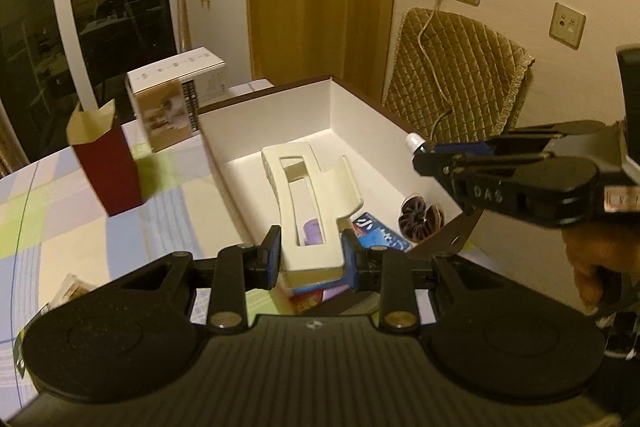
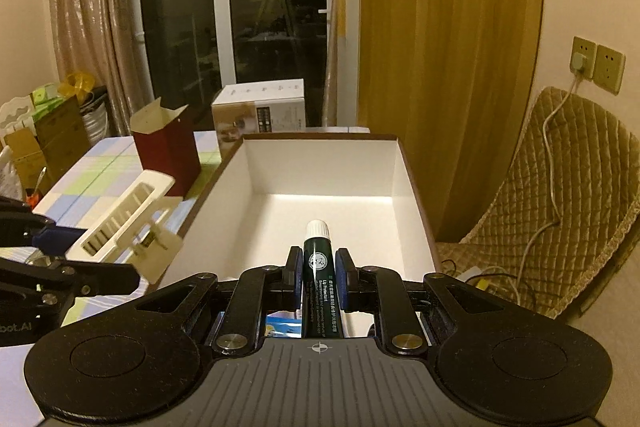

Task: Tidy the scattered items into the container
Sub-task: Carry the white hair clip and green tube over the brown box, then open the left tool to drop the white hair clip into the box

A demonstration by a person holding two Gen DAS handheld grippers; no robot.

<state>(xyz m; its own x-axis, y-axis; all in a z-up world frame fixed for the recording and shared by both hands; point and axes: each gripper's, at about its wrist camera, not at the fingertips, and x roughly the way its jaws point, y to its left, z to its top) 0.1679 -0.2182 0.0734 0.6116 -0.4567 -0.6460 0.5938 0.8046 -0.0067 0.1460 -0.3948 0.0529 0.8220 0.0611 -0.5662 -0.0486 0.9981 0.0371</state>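
- Cream plastic slotted holder point(image 1: 310, 203) is clamped at its near end in the left tool point(image 1: 310, 259), long axis running forward over the white-lined open box point(image 1: 360, 107).
- Dark green tube with white cap point(image 2: 318, 259) is gripped by the right tool point(image 2: 318, 277), pointing ahead above the box.
- The box floor lies ahead and below both tools.
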